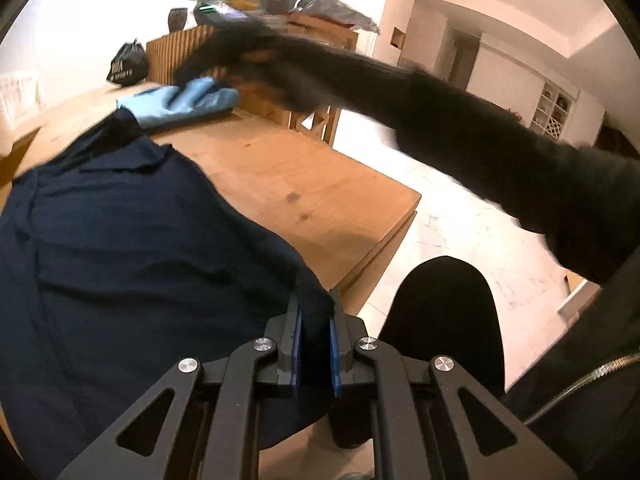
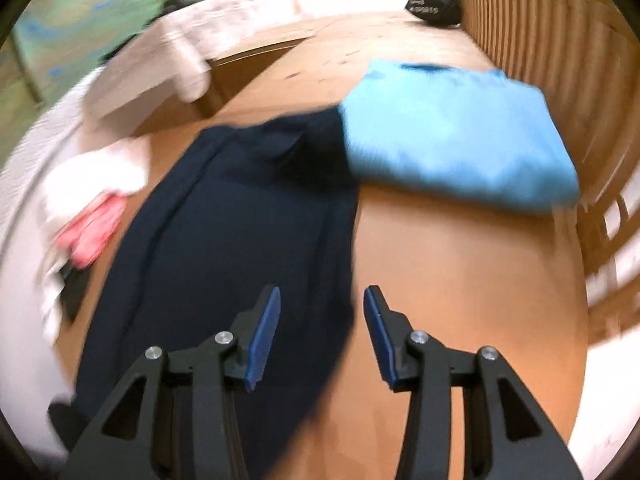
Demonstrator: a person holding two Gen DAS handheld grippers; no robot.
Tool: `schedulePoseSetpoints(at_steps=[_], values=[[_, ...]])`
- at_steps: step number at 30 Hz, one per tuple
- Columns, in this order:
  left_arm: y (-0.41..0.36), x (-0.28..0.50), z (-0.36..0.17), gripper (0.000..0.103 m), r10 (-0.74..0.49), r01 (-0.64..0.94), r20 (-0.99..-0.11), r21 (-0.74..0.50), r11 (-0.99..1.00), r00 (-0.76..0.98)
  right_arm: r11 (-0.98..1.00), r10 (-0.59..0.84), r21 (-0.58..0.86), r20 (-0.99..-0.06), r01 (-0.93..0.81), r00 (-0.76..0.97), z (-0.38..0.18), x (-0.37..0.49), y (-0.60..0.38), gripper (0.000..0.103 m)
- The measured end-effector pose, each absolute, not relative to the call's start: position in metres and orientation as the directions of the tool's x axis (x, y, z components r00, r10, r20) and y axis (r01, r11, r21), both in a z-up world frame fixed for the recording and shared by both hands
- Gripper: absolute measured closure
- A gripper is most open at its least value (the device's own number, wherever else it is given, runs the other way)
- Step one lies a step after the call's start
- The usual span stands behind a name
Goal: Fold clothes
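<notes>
A navy blue garment [image 1: 132, 232] lies spread over the wooden table [image 1: 288, 184], and my left gripper [image 1: 315, 304] is shut on its near edge. In the right wrist view the same navy garment [image 2: 240, 216] runs lengthwise down the table [image 2: 460, 272]. My right gripper [image 2: 322, 300] hangs open above its right edge with nothing between the fingers. A folded light blue garment [image 2: 452, 136] rests at the far right of the table, touching the navy one; it also shows as a light blue garment [image 1: 188, 104] in the left wrist view, partly behind a blurred dark sleeve [image 1: 440, 120].
A white pile with a pink item [image 2: 94, 228] sits at the table's left. A black bag [image 2: 434, 0] stands at the far end beside a ribbed wooden cabinet [image 2: 552, 40]. The table's corner [image 1: 412, 200] drops to pale floor. A dark-clothed knee [image 1: 444, 316] is close by.
</notes>
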State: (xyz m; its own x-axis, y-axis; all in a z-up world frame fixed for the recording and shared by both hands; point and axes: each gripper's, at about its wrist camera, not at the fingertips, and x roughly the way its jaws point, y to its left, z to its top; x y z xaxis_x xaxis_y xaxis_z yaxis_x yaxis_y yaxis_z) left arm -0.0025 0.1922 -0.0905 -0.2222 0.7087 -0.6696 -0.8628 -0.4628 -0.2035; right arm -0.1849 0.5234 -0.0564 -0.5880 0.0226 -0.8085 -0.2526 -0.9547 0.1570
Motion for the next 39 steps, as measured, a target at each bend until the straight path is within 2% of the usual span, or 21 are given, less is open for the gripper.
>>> schedulePoseSetpoints(at_steps=[5,13,16,26,32,39], values=[[0.187,-0.018,-0.092,0.093,0.697,-0.837,-0.678,-0.226,-0.499,-0.232,-0.958,0.076,0.083,-0.85,-0.274,-0.522,-0.077,-0.274,0.54,0.06],[0.176,-0.034,-0.101,0.093,0.688,-0.815,-0.692,-0.258,-0.518,-0.218,-0.955,0.09,0.079,-0.841,-0.285,-0.534,-0.082,-0.311,0.552,0.062],[0.175,-0.038,-0.104,0.093,0.693,-0.817,-0.692,-0.271,-0.51,-0.204,-0.945,0.028,0.156,-0.838,-0.289,-0.545,-0.079,-0.314,0.559,0.098],[0.154,-0.047,-0.105,0.093,0.744,-0.795,-0.64,-0.345,-0.499,-0.189,-0.913,0.015,0.207,-0.844,-0.352,-0.535,-0.067,-0.325,0.567,0.099],[0.114,-0.051,-0.102,0.093,0.764,-0.746,-0.595,-0.387,-0.542,-0.247,-0.922,0.117,0.092,-0.86,-0.376,-0.497,-0.055,-0.348,0.542,0.099],[0.077,-0.045,-0.112,0.093,0.763,-0.698,-0.578,-0.417,-0.582,-0.29,-0.938,0.168,0.007,-0.865,-0.346,-0.473,-0.039,-0.387,0.487,0.099]])
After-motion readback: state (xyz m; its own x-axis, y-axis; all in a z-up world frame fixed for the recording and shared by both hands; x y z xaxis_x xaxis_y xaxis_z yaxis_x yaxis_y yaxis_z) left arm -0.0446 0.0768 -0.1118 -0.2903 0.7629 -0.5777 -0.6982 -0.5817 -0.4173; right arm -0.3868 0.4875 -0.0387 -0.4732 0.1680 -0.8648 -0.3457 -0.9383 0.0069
